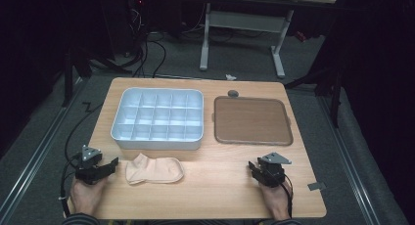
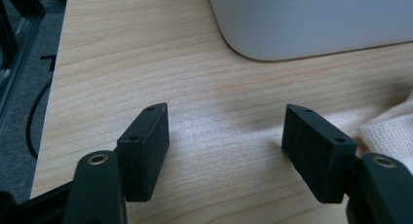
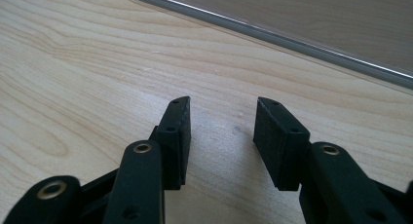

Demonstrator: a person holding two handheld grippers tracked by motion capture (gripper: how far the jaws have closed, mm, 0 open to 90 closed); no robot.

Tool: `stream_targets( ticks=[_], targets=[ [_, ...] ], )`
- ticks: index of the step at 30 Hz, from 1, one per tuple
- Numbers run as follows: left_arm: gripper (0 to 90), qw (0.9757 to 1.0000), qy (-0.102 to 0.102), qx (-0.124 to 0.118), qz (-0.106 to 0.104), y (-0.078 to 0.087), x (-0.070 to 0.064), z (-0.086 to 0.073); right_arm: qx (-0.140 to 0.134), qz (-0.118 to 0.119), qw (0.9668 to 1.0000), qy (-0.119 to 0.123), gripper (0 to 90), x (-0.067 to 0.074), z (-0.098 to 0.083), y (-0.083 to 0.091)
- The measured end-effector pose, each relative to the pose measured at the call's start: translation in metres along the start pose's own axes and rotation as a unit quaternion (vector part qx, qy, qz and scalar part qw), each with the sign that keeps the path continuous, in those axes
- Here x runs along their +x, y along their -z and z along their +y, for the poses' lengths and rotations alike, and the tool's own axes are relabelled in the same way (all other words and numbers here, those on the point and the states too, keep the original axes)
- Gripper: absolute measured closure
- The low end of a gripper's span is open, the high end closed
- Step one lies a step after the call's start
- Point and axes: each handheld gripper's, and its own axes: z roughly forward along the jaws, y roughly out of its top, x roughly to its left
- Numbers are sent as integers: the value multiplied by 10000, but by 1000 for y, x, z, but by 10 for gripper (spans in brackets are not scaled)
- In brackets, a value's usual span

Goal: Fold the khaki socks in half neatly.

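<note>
— Left gripper (image 1: 108, 167) first: how does it stand?

— Low over the table (image 1: 220, 195), jaws wide apart with bare wood between them. Nothing is held.

— Where is the sock (image 1: 154, 170) from it?

— Just beside its right jaw, lying flat on the wood. In the left gripper view the knit edge of the sock (image 2: 392, 129) sits just past the right pad (image 2: 314, 148), and I cannot tell whether the two touch.

— What is ahead of that gripper?

— The white box (image 1: 159, 116) with its grid of compartments; its rounded corner (image 2: 292, 24) shows beyond the jaws.

— And the right gripper (image 1: 258, 172)?

— Jaws parted, narrower than the left pair, only bare wood in the gap (image 3: 221, 136). It is well apart from the sock, at the far side of it.

— Anything ahead of it?

— The brown tray (image 1: 253, 120), near but not touching; its rim (image 3: 272, 31) runs across beyond the jaws.
</note>
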Motion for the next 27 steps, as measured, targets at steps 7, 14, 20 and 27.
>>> stream_targets(
  ticks=[7,14,20,27],
  targets=[
    [388,9991,47,-303,-277,13,-1,1,-85,98,9999,5,613,5,-1,3],
    [393,9977,-35,-282,-621,20,-11,2,-135,248,9996,15,630,14,0,6],
    [392,9959,-135,-172,-880,21,-24,5,-234,333,9992,-35,657,22,3,9],
    [385,9939,-197,-61,-1080,21,-37,6,-294,475,9984,7,660,30,5,12]
  ],
)
